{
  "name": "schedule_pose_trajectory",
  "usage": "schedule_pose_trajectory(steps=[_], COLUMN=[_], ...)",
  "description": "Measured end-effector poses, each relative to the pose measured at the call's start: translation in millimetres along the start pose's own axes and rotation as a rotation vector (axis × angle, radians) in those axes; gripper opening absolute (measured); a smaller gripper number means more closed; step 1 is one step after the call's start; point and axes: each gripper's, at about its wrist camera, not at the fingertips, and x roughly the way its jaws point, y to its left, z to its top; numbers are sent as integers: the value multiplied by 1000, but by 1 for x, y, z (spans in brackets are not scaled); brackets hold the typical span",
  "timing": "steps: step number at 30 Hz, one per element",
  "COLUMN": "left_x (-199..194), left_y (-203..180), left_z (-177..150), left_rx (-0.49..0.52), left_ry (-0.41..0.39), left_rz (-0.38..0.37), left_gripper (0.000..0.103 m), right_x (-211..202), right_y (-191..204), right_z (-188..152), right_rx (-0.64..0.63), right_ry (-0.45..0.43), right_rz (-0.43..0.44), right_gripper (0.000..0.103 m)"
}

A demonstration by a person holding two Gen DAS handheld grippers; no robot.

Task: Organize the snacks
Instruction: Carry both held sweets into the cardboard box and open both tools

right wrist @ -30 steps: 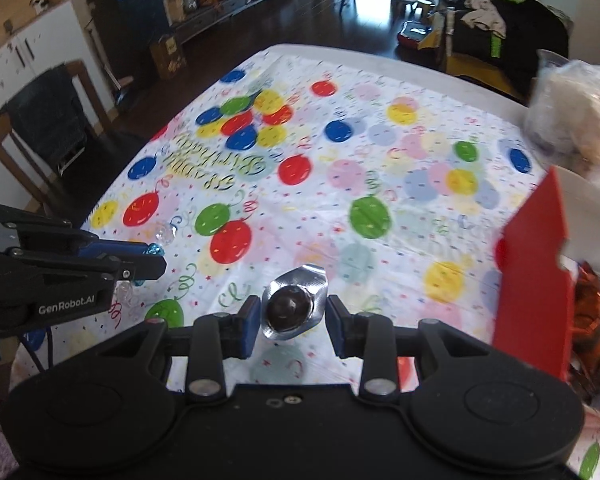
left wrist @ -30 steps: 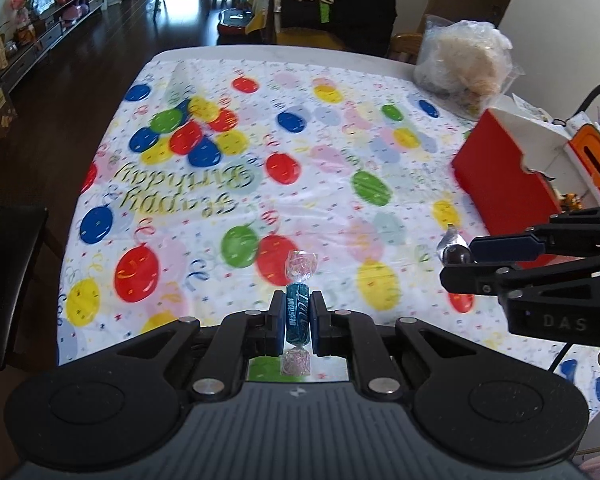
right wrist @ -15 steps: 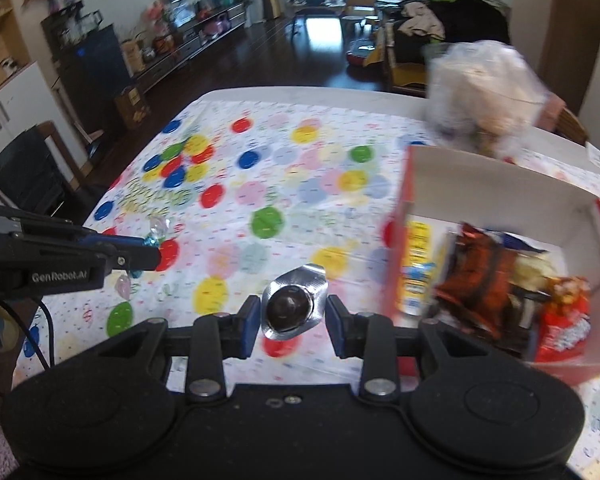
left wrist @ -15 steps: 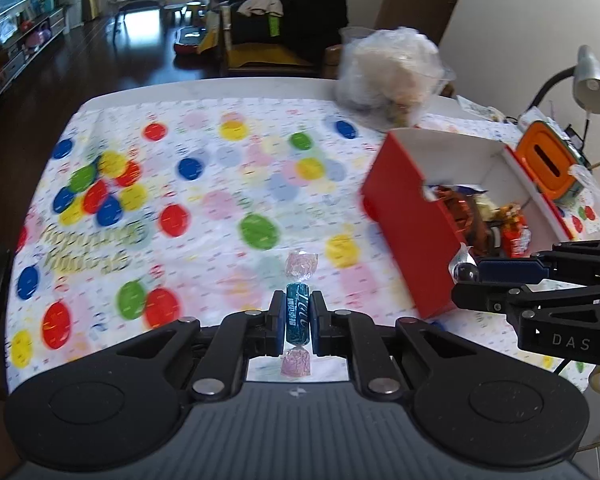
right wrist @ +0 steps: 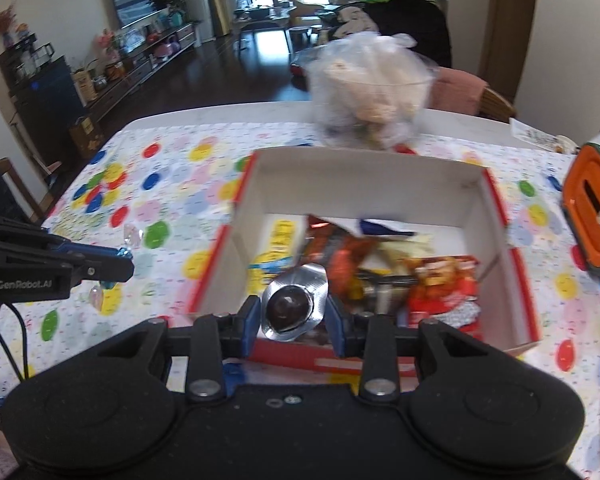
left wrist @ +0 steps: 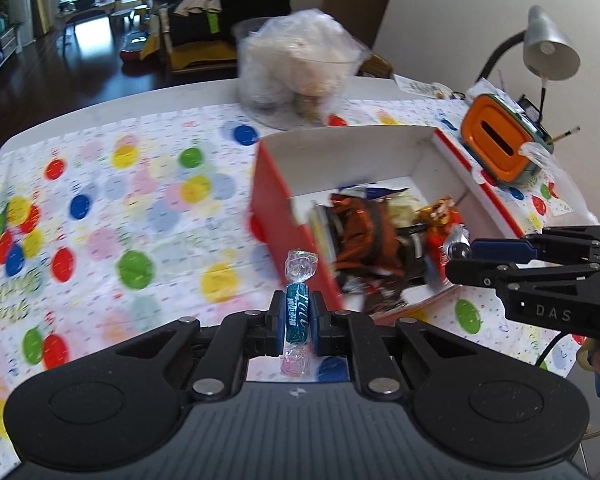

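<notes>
– How far along are you?
– Several snacks already lie in the red box (right wrist: 496,200). My left gripper (left wrist: 297,316) pinches a teal wrapped candy (left wrist: 297,311) beside it; my right gripper (right wrist: 291,314) pinches a foil chocolate (right wrist: 290,304) above its near edge.
– What's left?
– Dropping both in.

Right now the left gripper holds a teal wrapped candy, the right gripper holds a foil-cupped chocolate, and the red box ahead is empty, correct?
Not quite: the red box is not empty. The right wrist view shows snack packets piled inside it. The rest stands: left gripper shut on the teal wrapped candy, right gripper on the foil-cupped chocolate.
</notes>
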Motion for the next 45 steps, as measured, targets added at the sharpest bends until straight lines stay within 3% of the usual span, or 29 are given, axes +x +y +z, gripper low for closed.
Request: schedule_pose_trajectory(steps=[9, 15, 30, 37, 45], left_x=[42, 76, 130, 143, 138], left_y=[-48, -57, -82, -82, -77], left_z=[28, 42, 50, 49, 47], left_rx=[49, 8, 39, 31, 10], left_ry=[65, 138, 249, 289, 271], left_rz=[-38, -24, 39, 56, 53], left_gripper=[12, 12, 12, 12, 12], right_x=[17, 42, 112, 123, 117], right_y=[-61, -89, -86, -86, -84], right_z=[16, 34, 57, 56, 54], right_rx=[31, 41, -14, -33, -40], right_ry=[8, 27, 139, 177, 167], right_rz=[-56, -62, -30, -25, -7], right_gripper=[33, 33, 33, 35, 40])
